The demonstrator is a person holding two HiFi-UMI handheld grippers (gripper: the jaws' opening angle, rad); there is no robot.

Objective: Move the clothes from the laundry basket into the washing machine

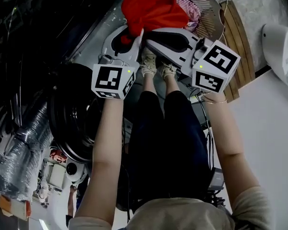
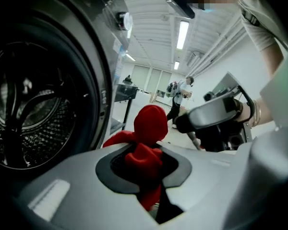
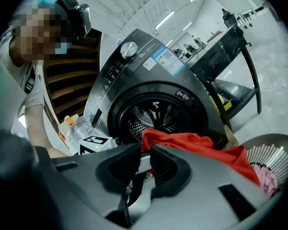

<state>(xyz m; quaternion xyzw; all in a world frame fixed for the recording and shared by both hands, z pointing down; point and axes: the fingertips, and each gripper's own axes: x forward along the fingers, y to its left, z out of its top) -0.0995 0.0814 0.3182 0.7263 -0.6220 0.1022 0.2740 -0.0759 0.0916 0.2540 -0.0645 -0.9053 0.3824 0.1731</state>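
Red garment (image 1: 151, 11) sits at twelve o'clock in the head view, just by the laundry basket (image 1: 215, 20) at one. Left gripper (image 2: 143, 164) and right gripper (image 3: 145, 152) are both clamped on it. Mid-transfer, I judge — next it needs carrying to the washing machine (image 1: 74, 111) at nine.

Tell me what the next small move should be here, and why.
Probably carry the red garment toward the washing machine's open drum. The left hand-held gripper is shut on it, the right hand-held gripper seems to pinch it too, and it hangs over the basket, not yet in the drum.
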